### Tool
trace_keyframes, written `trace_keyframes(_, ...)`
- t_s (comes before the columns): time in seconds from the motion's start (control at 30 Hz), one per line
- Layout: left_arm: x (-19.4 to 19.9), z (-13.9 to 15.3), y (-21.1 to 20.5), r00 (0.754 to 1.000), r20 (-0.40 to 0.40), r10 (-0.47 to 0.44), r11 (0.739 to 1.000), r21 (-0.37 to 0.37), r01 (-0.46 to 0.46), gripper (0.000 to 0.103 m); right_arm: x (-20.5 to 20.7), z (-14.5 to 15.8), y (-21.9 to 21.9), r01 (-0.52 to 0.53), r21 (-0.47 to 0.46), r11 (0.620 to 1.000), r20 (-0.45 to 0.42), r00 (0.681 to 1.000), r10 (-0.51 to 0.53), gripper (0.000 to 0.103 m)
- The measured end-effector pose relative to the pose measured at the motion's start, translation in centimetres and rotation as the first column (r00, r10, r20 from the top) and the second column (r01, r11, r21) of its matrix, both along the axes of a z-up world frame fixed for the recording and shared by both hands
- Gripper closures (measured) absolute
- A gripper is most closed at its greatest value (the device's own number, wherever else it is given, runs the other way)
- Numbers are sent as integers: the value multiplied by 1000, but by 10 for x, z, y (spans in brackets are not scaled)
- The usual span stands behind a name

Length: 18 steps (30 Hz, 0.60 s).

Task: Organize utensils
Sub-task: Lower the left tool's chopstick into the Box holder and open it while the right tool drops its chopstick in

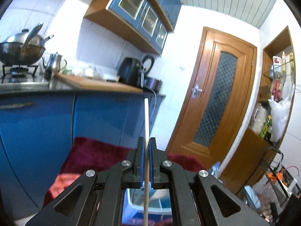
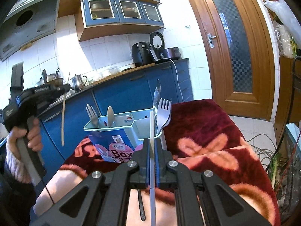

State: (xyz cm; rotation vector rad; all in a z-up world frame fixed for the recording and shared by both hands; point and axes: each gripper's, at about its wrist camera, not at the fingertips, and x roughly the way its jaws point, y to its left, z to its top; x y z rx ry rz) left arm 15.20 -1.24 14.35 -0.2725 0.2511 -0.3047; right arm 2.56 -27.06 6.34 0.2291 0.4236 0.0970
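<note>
The right hand-held gripper [image 2: 151, 141] clamps a white chopstick [image 2: 151, 128] before the pale-blue plastic utensil box [image 2: 120, 126]; the left hand-held gripper [image 1: 147, 141] pinches a wooden chopstick [image 1: 146, 120], well clear.

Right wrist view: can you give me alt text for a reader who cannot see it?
The right gripper, jaws shut on a white chopstick, faces a pale utensil box holding forks and a spoon on a red blanket. At left, a hand holds the left gripper with a wooden chopstick.

surface: red blanket [image 2: 207, 124] (floral) | on it: utensil box [image 2: 112, 131]
</note>
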Motion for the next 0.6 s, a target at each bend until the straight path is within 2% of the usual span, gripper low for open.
trace_keyframes(0.23,7,0,-11,990,130,58,998,-23,-56,99,4,1,-1,-4,-4,1000,10,1000,4,97)
trace_keyframes(0.43,18,-12,-10,981,158,109,993,-66,-100,99,13,7,-2,-1,-25,1000,20,1000,2,97)
trace_keyframes(0.6,24,-23,-14,974,178,138,990,-66,-128,99,20,16,0,5,-45,999,46,999,-3,97)
